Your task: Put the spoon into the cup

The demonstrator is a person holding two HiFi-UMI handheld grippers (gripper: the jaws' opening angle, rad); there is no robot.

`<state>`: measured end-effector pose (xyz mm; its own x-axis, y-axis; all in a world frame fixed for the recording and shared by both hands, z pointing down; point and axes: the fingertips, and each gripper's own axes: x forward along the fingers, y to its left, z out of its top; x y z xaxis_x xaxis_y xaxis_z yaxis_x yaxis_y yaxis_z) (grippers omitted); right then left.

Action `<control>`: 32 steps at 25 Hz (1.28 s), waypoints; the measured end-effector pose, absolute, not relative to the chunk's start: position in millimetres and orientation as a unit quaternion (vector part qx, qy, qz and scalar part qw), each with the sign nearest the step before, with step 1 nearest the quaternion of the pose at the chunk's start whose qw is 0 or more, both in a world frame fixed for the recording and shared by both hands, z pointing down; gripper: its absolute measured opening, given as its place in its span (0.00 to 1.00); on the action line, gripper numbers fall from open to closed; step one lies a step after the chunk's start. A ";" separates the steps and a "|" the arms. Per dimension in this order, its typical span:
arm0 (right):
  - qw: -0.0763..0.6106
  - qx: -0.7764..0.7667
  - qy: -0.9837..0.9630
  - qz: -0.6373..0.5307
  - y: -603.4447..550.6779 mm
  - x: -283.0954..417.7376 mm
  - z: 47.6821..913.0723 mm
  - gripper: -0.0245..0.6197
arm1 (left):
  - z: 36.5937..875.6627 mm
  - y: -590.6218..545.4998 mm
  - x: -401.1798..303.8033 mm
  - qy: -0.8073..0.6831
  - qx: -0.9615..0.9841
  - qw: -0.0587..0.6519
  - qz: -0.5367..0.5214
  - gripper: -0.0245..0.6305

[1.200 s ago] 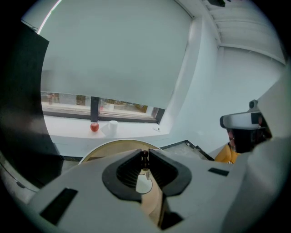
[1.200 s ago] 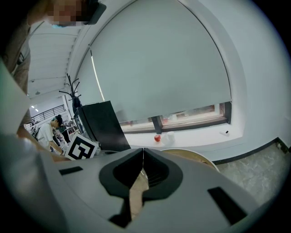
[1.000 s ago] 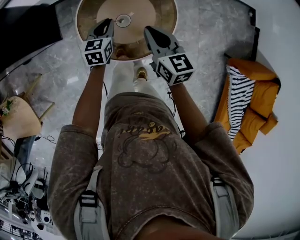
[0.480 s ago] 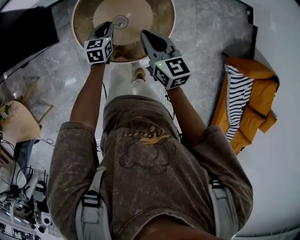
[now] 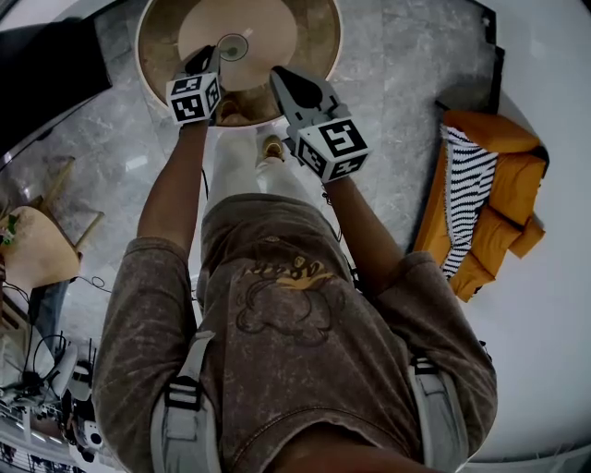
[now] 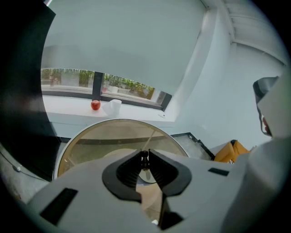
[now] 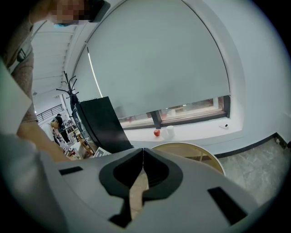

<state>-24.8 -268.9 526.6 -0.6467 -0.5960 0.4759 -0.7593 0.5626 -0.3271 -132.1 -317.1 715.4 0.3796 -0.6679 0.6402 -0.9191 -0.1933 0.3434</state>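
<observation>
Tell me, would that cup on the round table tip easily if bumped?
Possibly: the cup looks small and clear, so likely light. Standing on the smooth round table, it may slide rather than tip. If glass, it could break.

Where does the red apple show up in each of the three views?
Head view: not in it.
Left gripper view: the apple is left of centre, on the windowsill beyond the round table.
Right gripper view: the apple is near the centre, on the same windowsill.
Shared landmark: the round table, seen in all three.
</observation>
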 end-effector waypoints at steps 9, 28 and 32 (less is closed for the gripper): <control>0.158 0.395 -0.865 0.265 -271.8 -23.2 531.6 0.07 | 738.3 -315.4 -128.6 -0.520 0.748 0.367 0.188 0.13; 0.164 0.390 -0.861 0.283 -269.6 -22.2 546.5 0.07 | 763.2 -317.5 -129.6 -0.535 0.726 0.386 0.193 0.13; 0.165 0.389 -0.861 0.284 -268.1 -19.1 548.1 0.07 | 763.9 -318.5 -128.3 -0.540 0.722 0.388 0.189 0.13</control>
<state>-19.1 -268.1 548.1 -0.6429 -0.5756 0.5054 -0.7633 0.5360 -0.3605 -128.3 -318.5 763.9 0.3448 -0.6345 0.6918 -0.9271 -0.1149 0.3567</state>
